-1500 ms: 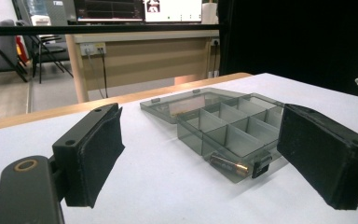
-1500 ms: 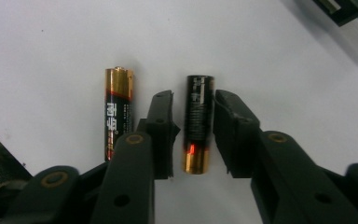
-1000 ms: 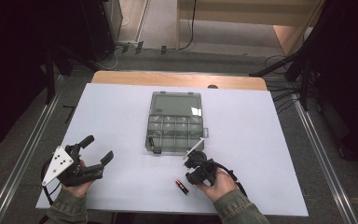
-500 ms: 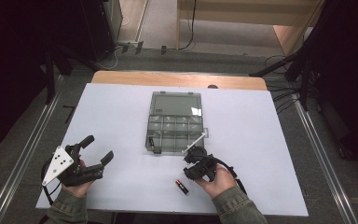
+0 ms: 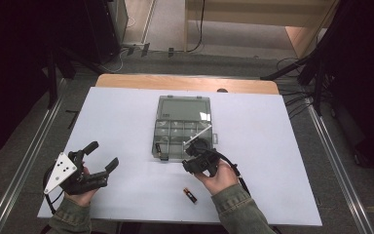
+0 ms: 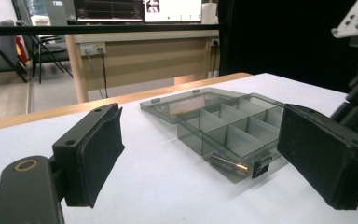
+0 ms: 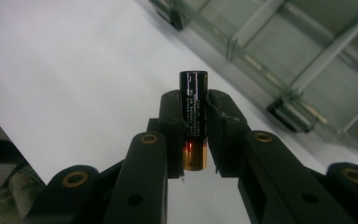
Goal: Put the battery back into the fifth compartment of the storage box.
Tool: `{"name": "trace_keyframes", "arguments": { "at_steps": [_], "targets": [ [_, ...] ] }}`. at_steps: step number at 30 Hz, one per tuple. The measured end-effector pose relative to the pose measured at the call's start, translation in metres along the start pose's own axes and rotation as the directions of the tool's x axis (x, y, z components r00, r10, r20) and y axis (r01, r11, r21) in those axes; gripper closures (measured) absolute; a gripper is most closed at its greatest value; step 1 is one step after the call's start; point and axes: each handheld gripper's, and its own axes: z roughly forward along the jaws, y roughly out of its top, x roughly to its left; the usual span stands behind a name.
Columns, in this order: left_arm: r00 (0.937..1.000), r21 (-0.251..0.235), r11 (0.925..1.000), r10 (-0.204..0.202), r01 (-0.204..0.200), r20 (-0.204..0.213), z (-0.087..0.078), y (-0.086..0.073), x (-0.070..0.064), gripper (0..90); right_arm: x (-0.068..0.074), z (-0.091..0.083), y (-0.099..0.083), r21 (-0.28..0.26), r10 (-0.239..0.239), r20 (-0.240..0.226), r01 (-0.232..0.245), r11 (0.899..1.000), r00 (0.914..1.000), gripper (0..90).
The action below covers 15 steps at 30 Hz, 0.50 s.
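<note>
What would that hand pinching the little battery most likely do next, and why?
Probably carry it forward over an empty compartment and let go: the right gripper is clamped on a black and copper cylindrical battery just short of the open, clear grey plastic compartment box, where another battery already lies.

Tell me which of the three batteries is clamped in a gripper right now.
The battery held between the right gripper jaws, near the organizer box. The others lie loose: one in the box's near-left compartment, one on the table beside the right hand.
</note>
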Motion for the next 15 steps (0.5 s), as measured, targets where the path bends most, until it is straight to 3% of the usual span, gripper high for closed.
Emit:
{"name": "trace_keyframes", "arguments": {
  "at_steps": [15],
  "targets": [
    [1.0, -0.001, 1.0, 0.0, 0.0, 0.0, 0.0, 0.0, 0.001, 14.2, 0.005, 0.008, 0.03, -0.068, 0.048, -0.037, -0.051, 0.996, 0.9981, 77.4]
  ]
}}
